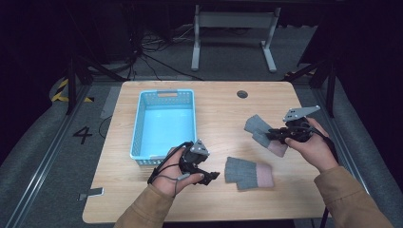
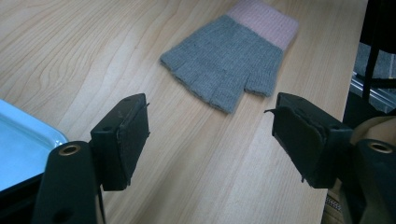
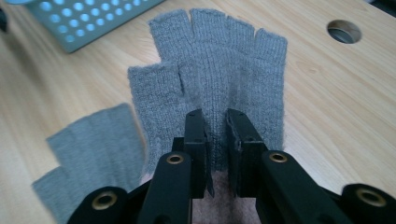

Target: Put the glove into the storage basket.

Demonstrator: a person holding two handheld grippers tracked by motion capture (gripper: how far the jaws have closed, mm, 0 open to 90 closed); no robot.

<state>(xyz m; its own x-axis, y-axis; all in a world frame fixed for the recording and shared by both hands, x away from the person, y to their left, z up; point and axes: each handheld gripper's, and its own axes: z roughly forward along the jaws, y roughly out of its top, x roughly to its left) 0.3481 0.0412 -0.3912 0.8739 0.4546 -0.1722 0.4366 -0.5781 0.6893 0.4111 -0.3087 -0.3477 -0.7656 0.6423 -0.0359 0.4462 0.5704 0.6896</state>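
The left gripper point(image 1: 209, 176) sits low near the table's front edge, its jaws spread wide and holding nothing. The right gripper point(image 1: 268, 135) is farther forward on the right, jaws pinched nearly together on grey knit. Both forearms wear tan sleeves point(image 1: 147, 209).

The near glove point(image 1: 248, 173) is grey knit with a pale pink cuff — a plain two-colour band, seen also in the left gripper view point(image 2: 229, 60). The far glove point(image 1: 264, 134), at the right, shows the same grey, ribbed in fine vertical lines point(image 3: 219, 79), and a pink cuff. The basket point(image 1: 138, 128) at the left is light blue, its walls pierced with rows of small holes. The table point(image 1: 223, 114) is pale wood with a wavy grain. Both grippers — left point(image 1: 209, 176) and right point(image 1: 272, 135) — are black.
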